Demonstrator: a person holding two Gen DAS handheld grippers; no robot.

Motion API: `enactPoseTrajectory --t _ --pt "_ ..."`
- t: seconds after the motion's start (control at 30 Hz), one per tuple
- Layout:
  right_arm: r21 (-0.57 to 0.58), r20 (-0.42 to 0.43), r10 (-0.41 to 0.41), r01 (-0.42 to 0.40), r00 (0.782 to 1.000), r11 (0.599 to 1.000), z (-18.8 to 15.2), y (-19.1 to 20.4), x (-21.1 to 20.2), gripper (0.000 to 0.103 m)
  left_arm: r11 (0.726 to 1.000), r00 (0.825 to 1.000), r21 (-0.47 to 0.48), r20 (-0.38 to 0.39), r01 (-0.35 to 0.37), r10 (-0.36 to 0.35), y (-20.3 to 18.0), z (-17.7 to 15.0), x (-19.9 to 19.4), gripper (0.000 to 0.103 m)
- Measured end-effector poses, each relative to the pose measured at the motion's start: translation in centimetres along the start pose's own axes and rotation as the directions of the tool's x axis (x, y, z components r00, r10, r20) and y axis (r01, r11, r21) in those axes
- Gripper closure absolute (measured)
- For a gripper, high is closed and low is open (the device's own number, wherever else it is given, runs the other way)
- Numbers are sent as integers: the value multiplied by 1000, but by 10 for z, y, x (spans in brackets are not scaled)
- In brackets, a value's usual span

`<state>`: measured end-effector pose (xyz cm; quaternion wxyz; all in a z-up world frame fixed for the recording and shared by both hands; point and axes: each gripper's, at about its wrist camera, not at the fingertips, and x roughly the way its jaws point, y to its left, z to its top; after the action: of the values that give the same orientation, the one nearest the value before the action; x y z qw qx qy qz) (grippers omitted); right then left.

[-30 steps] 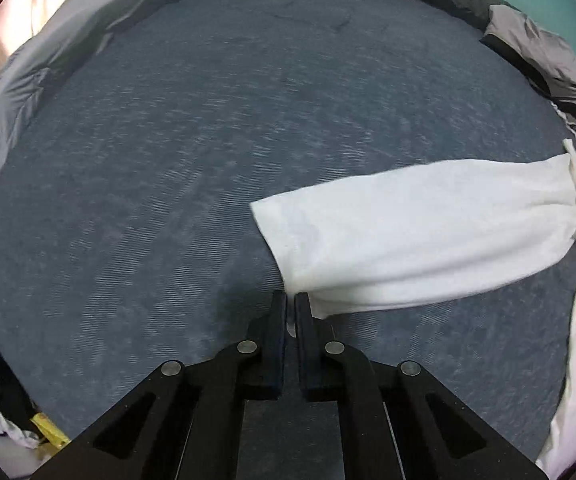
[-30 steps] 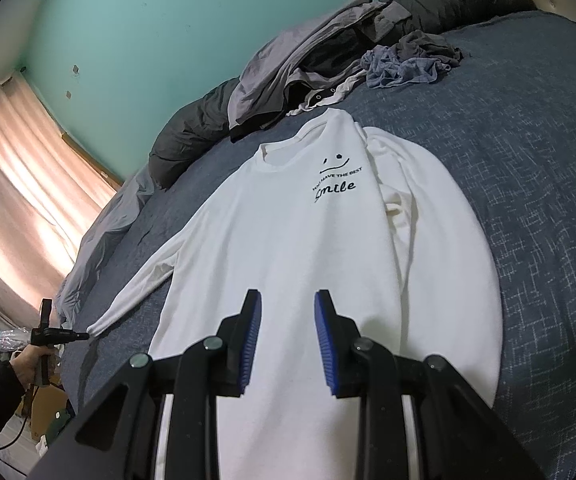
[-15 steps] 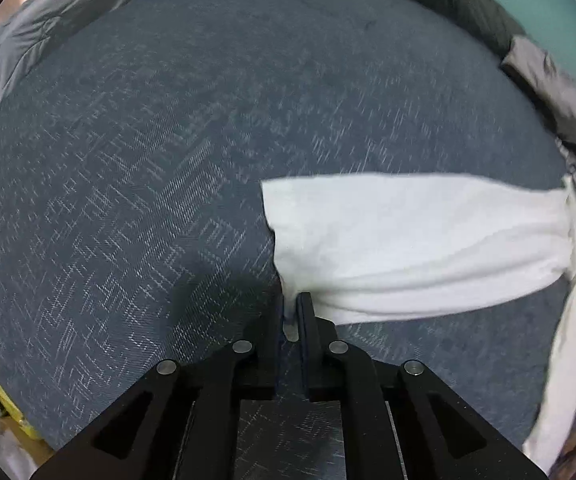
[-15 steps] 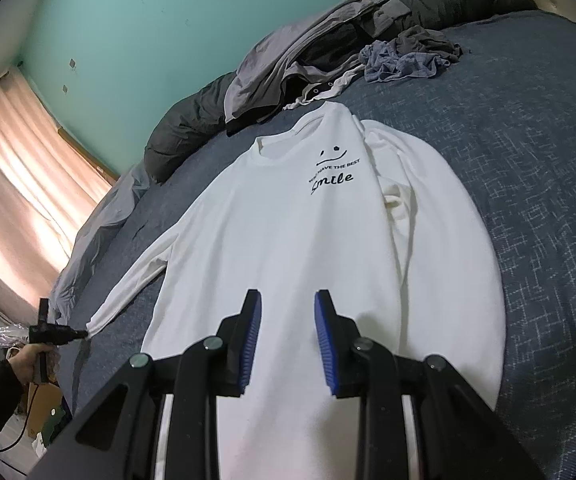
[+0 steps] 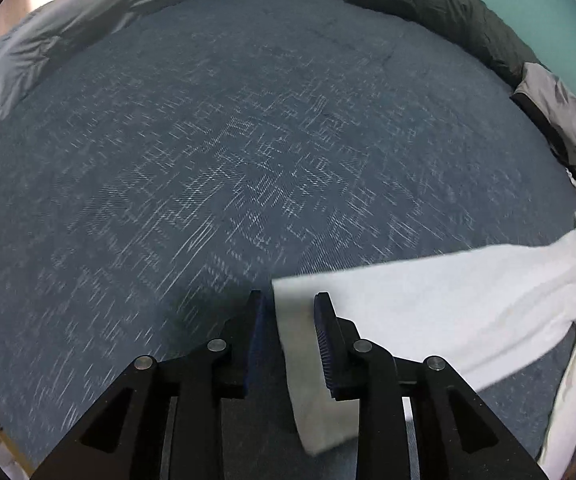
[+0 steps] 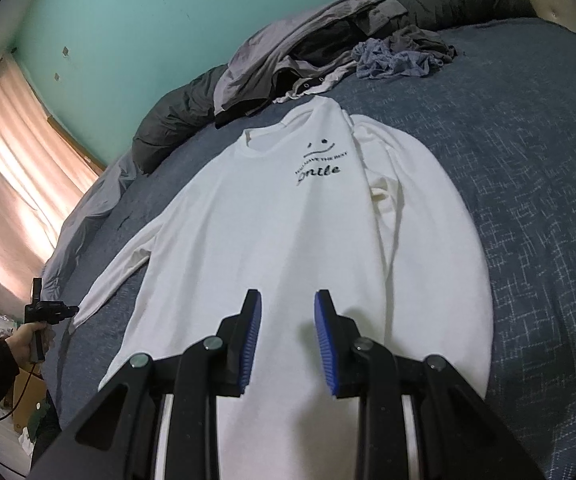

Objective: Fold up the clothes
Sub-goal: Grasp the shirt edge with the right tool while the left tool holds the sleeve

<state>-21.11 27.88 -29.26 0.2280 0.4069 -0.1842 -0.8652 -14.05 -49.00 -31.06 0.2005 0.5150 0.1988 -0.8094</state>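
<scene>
Sleeve (image 5: pixel 428 312) of soft white knit lies across blue woven bedspread (image 5: pixel 223 168).

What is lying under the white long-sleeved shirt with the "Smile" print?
Under the white long-sleeved shirt only the dark blue woven bed cover shows, all around its edges. Whether anything lies beneath its body cannot be seen; the fabric covers it.

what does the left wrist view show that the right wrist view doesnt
Only the left wrist view shows the sleeve cuff up close, lying between the open left gripper. Only the right wrist view shows the shirt's front with its printed smile, the clothes pile, the curtain and the open right gripper. Both show the white shirt, blue bed cover and dark pillow.
</scene>
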Motion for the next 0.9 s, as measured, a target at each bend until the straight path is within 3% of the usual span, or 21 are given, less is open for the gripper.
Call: enactPoseTrajectory --t 0.1,0.17,0.3,0.4,0.5,0.7,0.9 --pt "-16 -13 -18 18 1000 1000 1 2 3 76 1000 1000 9 8 11 -11 0 3 5 84" --pt "-29 -24 -15 14 1000 999 6 8 7 76 999 1000 28 2 27 -27 -2 4 6 98" --pt "-59 -51 7 -10 999 998 21 28 18 74 997 999 73 28 29 -31 -4 6 -4 98" --pt "-99 -99 28 -38 995 994 45 55 39 63 997 997 68 55 49 -52 3 8 -14 98" --pt "-159 -140 23 -45 990 986 77 87 67 61 995 995 73 64 73 -78 8 11 -21 98" --pt "-208 -200 -10 -32 980 978 142 142 142 61 989 989 87 77 118 -124 19 17 -31 98" --pt "-257 -274 -76 4 959 966 178 179 224 58 984 986 101 67 148 -155 27 19 -32 98"
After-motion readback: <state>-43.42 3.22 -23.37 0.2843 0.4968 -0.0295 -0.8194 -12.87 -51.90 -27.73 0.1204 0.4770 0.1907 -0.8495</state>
